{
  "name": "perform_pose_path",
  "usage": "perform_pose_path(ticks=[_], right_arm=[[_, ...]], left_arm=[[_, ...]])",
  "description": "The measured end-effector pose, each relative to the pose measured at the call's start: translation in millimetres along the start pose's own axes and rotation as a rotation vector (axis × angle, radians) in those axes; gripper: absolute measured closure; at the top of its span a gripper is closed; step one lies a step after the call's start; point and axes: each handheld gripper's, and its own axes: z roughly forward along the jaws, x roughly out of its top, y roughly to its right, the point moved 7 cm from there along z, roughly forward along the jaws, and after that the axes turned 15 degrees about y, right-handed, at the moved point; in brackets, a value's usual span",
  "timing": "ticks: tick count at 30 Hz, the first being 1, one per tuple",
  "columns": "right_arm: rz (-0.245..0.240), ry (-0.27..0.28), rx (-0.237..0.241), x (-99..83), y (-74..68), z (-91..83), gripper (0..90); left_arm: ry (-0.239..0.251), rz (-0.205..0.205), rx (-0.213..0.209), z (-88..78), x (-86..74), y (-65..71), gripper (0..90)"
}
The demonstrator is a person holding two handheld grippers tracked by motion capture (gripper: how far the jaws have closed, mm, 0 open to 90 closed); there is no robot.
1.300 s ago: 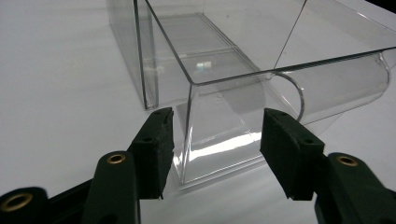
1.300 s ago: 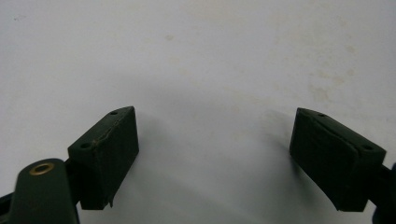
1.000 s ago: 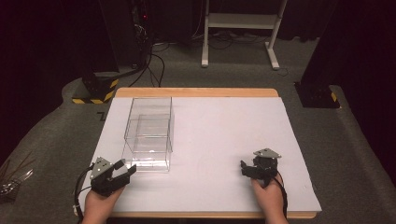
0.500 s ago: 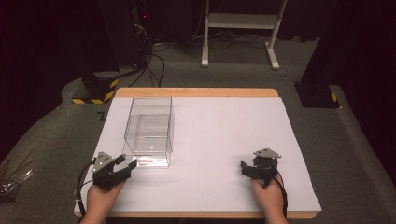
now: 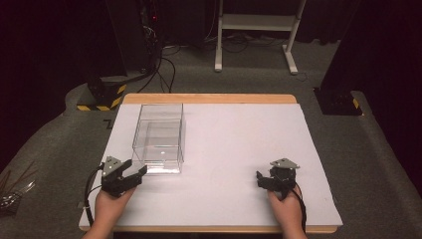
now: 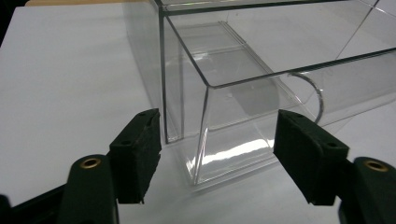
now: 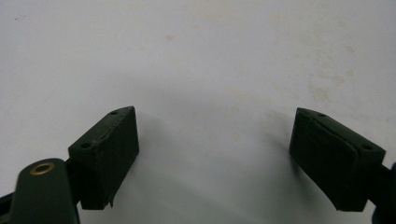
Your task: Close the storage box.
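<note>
- Currently, a clear plastic box (image 5: 159, 139) is seen standing on the white table (image 5: 239, 149), toward its left side.
- Just short of its near corner, the left gripper (image 5: 133, 175) is held with jaws that have just been opening — nothing between them.
- Resting well apart, the right gripper (image 5: 263, 180) is spread over bare table.
- One thin wall should be straddled squarely before closing — a glancing pinch would likely slip.

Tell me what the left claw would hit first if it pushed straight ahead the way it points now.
Probably the near corner of the clear box: the left claw, just opened and holding nothing, points straight at it.
</note>
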Motion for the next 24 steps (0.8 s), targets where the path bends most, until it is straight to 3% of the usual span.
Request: perform_pose_path(ticks=[6,24], right_arm=[[0.003,0.0,-0.002,0.0,-0.1,0.0,15.5],[0.006,-0.002,-0.001,0.0,-0.2,-0.1,15.5]], left_arm=[[-0.006,-0.018,0.015,8.3,2.2,-5.1,26.8],[0.024,-0.016,0.049,27.4,6.8,-12.9,27.5]])
